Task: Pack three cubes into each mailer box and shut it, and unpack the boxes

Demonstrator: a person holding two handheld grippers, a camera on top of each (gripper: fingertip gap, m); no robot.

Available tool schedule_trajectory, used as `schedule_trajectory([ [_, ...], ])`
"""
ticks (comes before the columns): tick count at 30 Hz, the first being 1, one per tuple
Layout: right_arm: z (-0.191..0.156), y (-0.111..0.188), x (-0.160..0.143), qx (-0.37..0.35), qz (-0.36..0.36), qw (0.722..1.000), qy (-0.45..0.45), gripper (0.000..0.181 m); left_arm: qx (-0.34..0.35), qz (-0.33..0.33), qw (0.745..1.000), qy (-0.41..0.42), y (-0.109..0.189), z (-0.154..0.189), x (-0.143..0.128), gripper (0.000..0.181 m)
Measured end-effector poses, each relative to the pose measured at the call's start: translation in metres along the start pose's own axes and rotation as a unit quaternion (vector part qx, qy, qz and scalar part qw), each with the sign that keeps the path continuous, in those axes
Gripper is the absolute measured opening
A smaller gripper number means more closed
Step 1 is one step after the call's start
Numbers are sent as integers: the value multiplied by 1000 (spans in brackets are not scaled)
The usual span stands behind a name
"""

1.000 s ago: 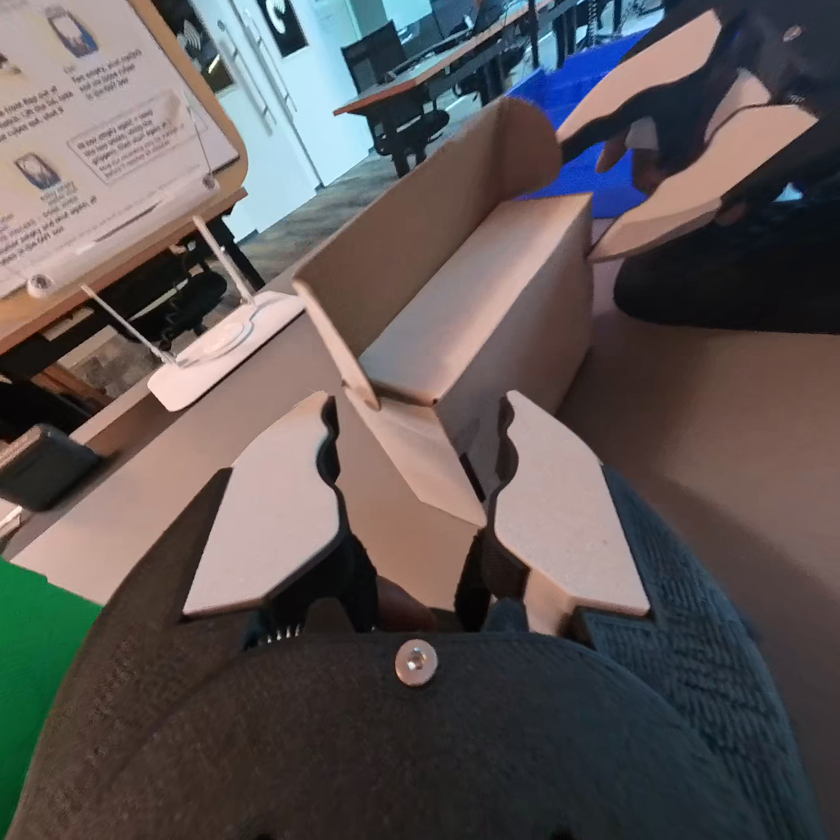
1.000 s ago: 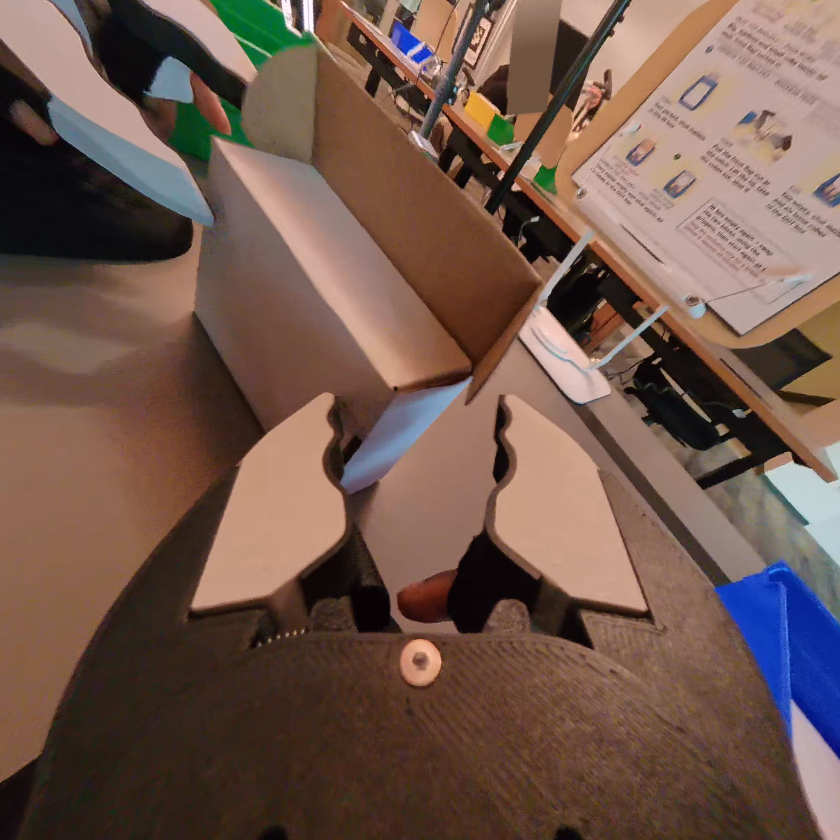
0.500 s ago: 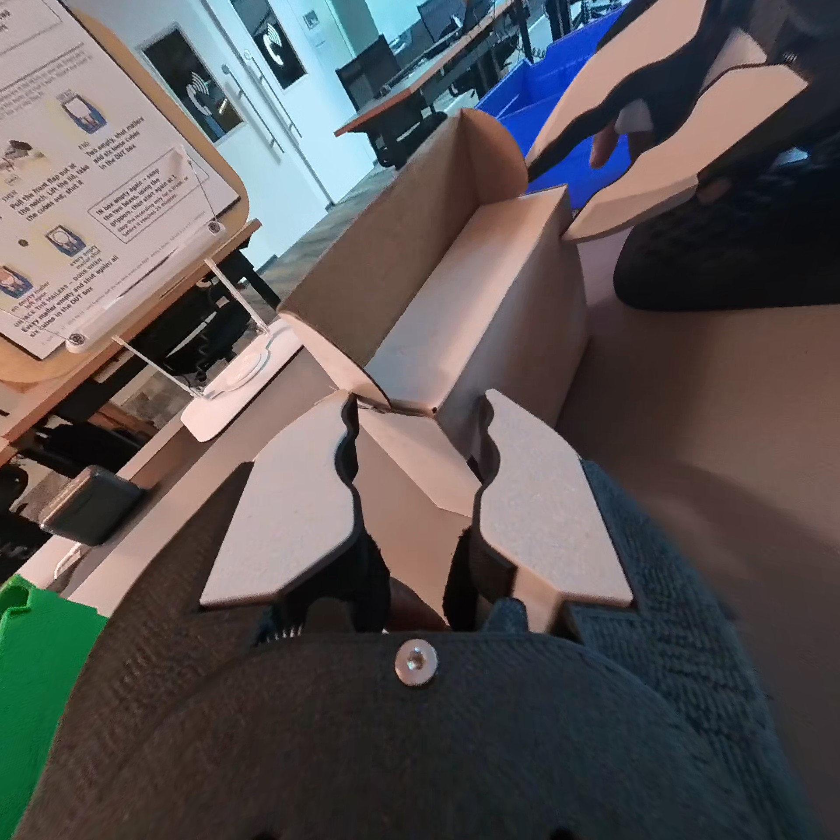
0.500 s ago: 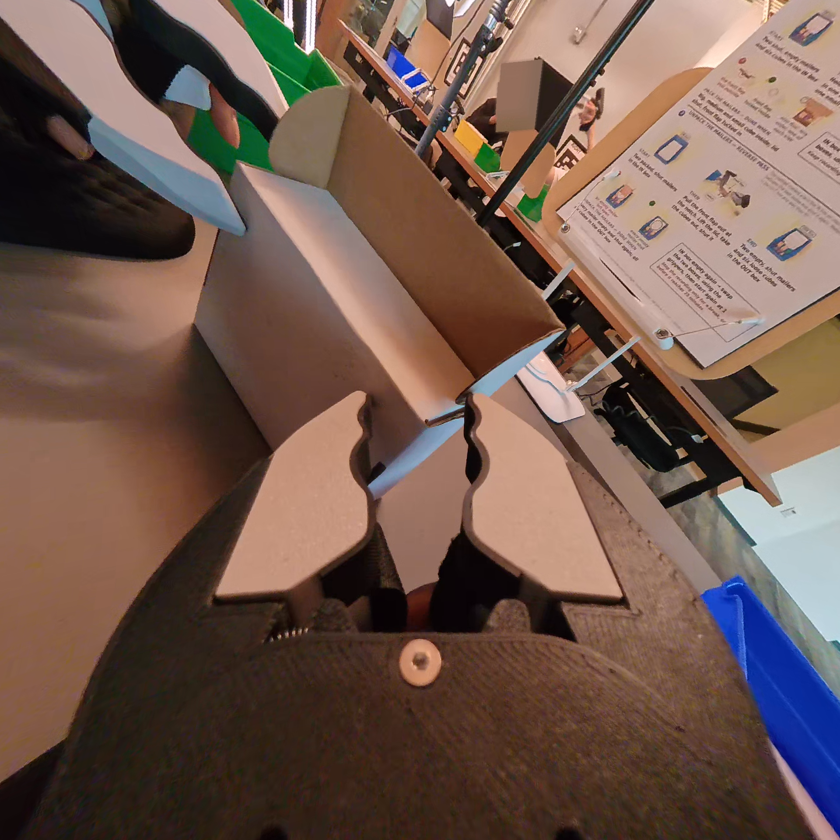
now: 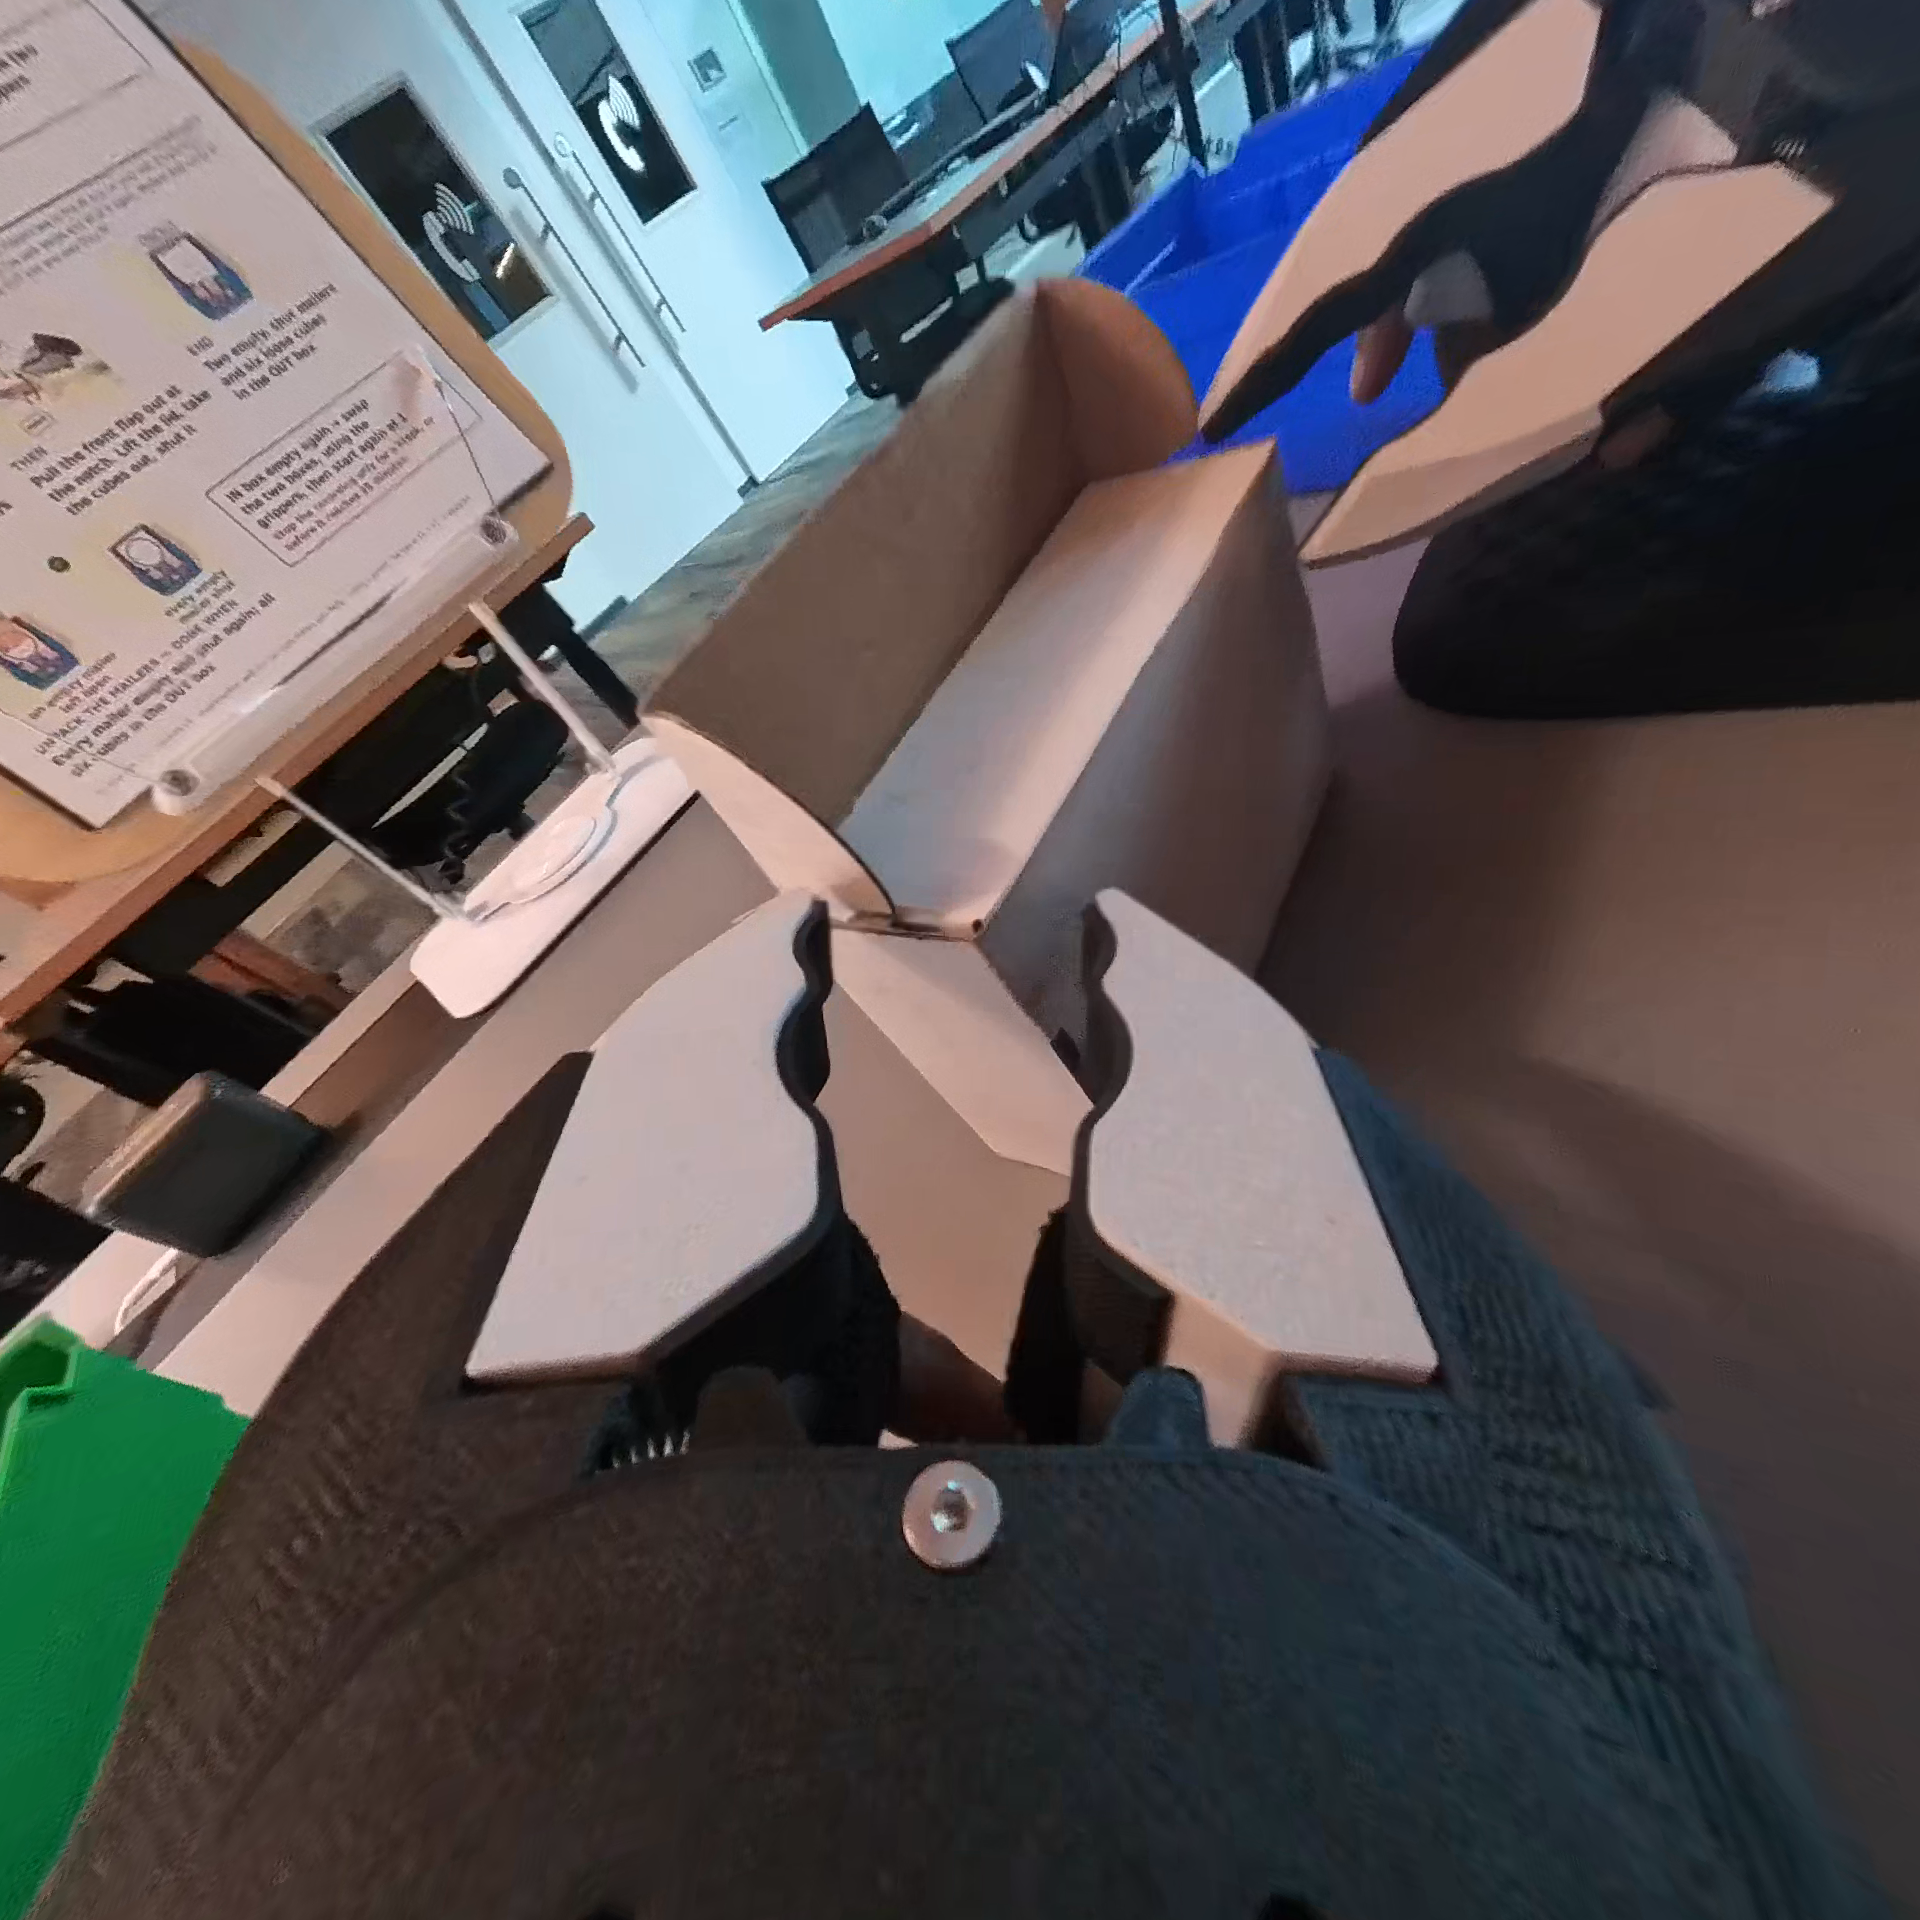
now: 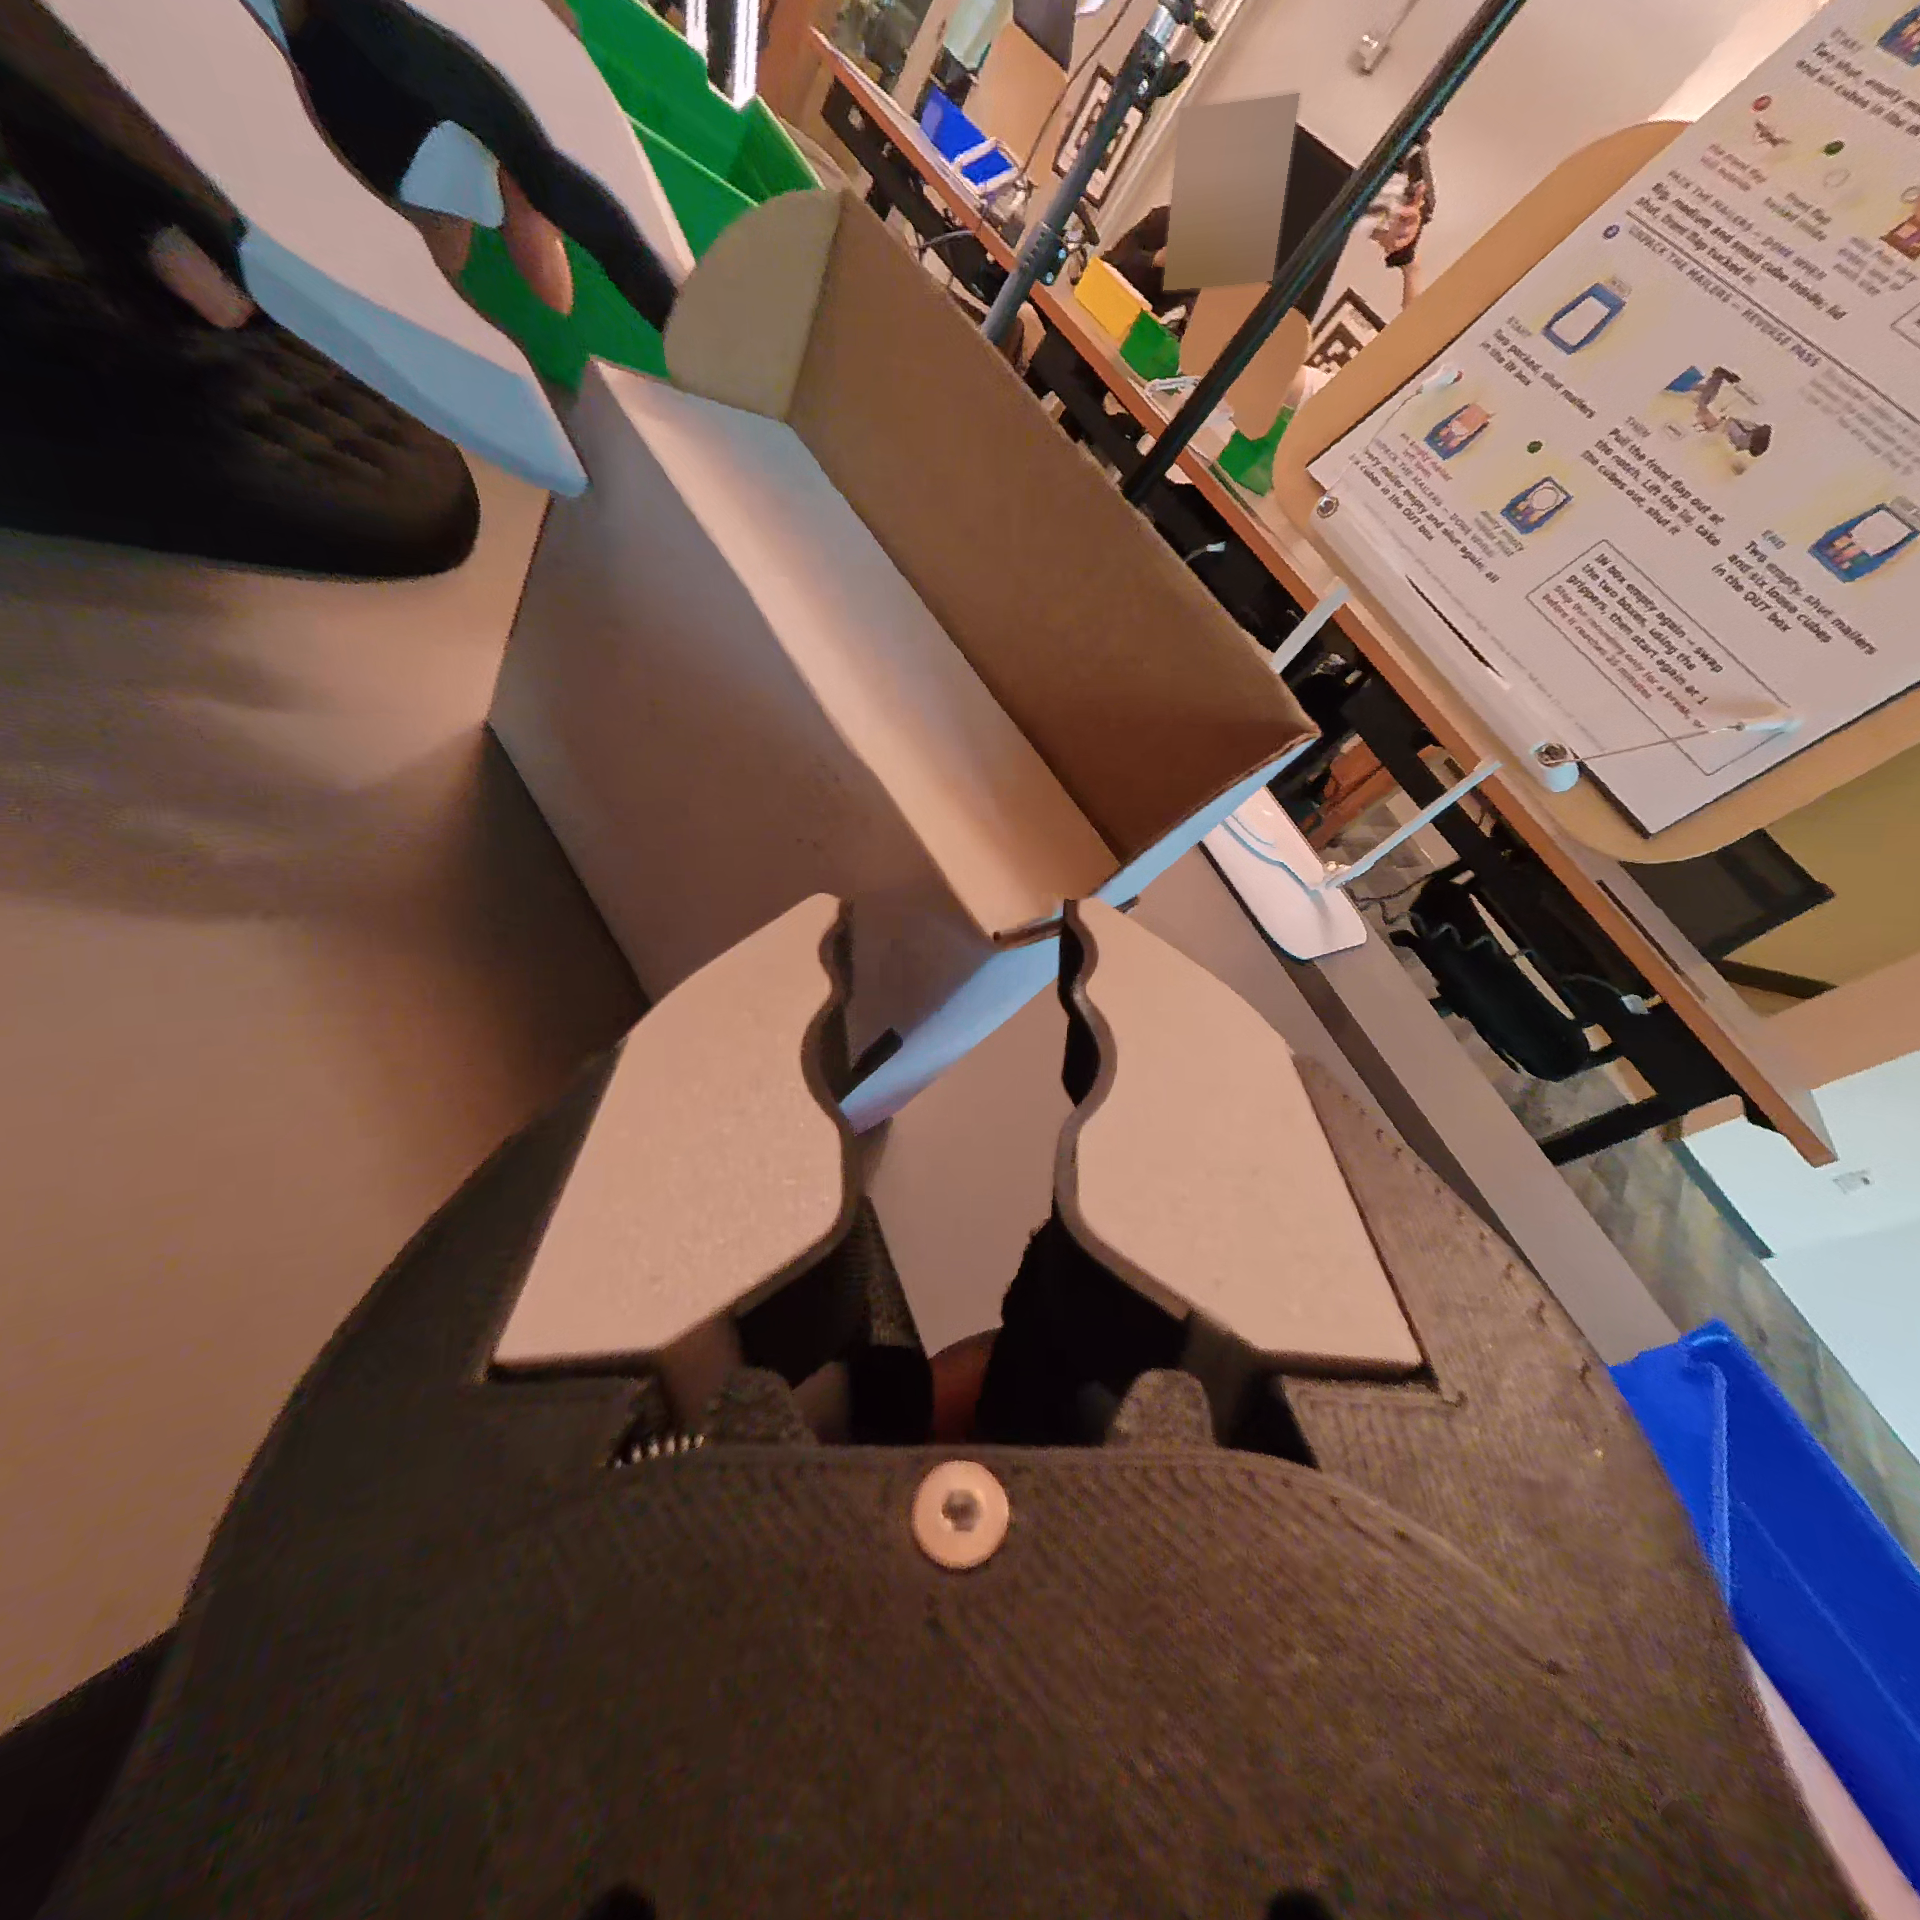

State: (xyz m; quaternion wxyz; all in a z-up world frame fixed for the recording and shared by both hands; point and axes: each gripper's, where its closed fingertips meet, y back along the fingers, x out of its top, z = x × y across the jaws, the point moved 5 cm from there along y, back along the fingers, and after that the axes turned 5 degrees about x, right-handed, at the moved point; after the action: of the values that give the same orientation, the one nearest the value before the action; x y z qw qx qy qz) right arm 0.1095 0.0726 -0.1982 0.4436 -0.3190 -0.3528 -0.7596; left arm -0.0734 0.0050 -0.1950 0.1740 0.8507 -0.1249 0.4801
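The left wrist view is filled below by the left hand-held gripper [image 5: 954, 1023], whose jaws are partly open around a white side flap [image 5: 935, 1049] of the mailer box [image 5: 1132, 717]. The flap lies between the fingers [image 5: 686, 1132], but no firm contact with both pads is seen, so nothing is judged to be clamped yet. The box rests on the brown tabletop [image 5: 1621, 1039], and its lid panel [image 5: 894, 582] stands raised along the far side. At the other end of the box the right hand-held gripper [image 5: 1288, 447] is seen just beside the far corner.

In the right wrist view the right hand-held gripper [image 6: 954, 997] is shown with a narrow gap between its jaws; the white flap [image 6: 966, 1023] at its end of the mailer box [image 6: 727, 665] passes through this gap. Whether it is truly pinched cannot be told. The raised panel [image 6: 1039, 561] is seen from inside here. No cubes are visible; the inside of the box is hidden.

The box is judged to be light, thin corrugated cardboard: stiff across flat panels, but easily bent at the creases and easily crushed at edges. It will probably slide on the smooth tabletop when it is pushed. The side flaps should be taken near their free edges, with gentle pressure, and both ends should be guided together.
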Motion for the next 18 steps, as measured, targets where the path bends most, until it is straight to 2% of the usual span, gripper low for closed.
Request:
schedule_trajectory([
  [4, 6, 6, 4, 20, 12, 1000, -14, 47, -18, 3, 1000, 5, 6, -13, 7, 62],
  [7, 13, 7, 8, 50, 1, 998, -35, 63, -34, -9, 999, 2, 2, -25, 11, 80],
  [12, 24, 3, 9, 35, -13, 998, -42, 81, -72, -14, 997, -22, -9, -21, 16, 96],
  [15, 18, -3, 2, 45, -31, 998, -41, 82, -78, -3, 996, -39, -14, -12, 19, 96],
  [18, 11, -9, 0, 48, -45, 998, -6, 70, -82, -6, 995, -64, -19, -5, 18, 92],
])
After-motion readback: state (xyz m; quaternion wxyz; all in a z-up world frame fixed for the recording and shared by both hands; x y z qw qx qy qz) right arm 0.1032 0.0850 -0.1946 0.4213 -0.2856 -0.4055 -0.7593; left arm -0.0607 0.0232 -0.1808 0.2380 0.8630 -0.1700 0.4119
